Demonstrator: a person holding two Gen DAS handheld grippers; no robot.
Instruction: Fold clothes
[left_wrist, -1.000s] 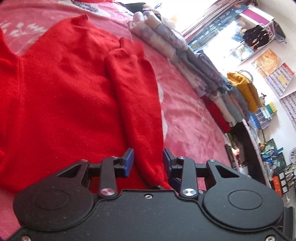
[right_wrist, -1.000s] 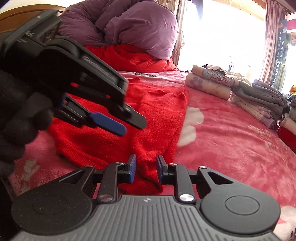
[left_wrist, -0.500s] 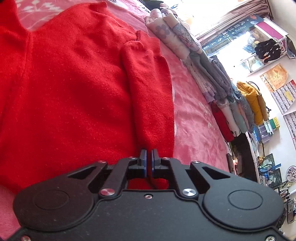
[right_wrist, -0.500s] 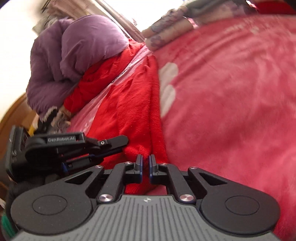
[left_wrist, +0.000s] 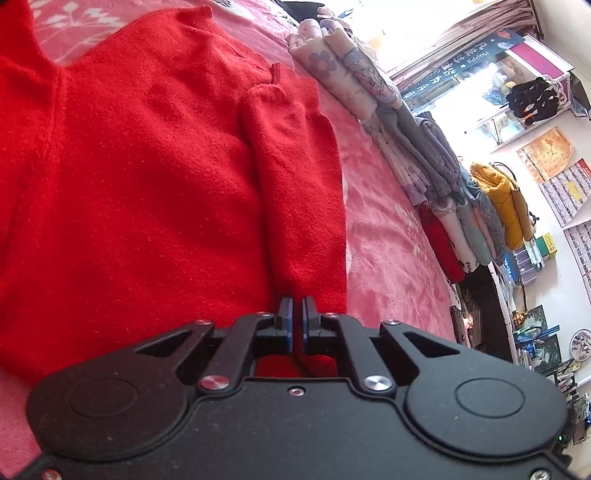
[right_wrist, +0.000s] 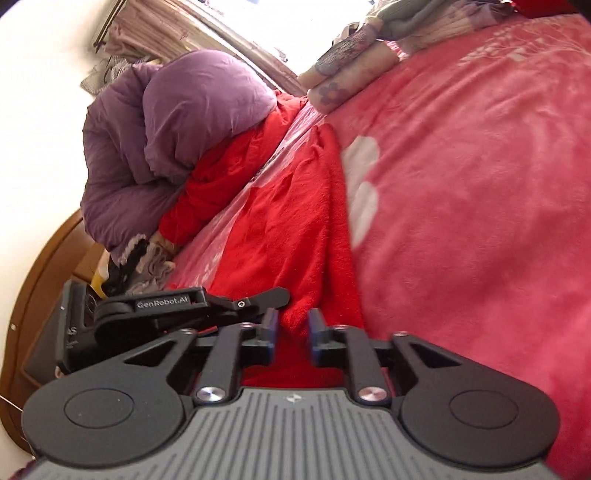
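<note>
Left gripper (left_wrist: 297, 308) at lower centre of the left wrist view, pads pinched tight on the near end of the red sweater's folded sleeve (left_wrist: 295, 184), only a sliver of red between the blue fingertips (left_wrist: 287, 314). Red sweater (left_wrist: 129, 177) spread flat across the left and centre of that frame on the pink blanket (left_wrist: 388, 236), sleeve laid back along its right edge, neckline up at the top. Right gripper (right_wrist: 291, 325) at lower centre of the right wrist view, jaws parting, a fold of the red fabric lying in the gap between the pads, pads not pressing on it. Left gripper also seen there at lower left, just beside the right one, its black arm lying across the sweater's hem. Row of folded clothes (left_wrist: 424, 166) running along the blanket's far edge toward the upper right of the left wrist frame, well apart from the sweater. Purple duvet (right_wrist: 166, 140) heaped at upper left of the right wrist frame, atop red bedding. Broad bare stretch of blanket over the right half of that frame.
</note>
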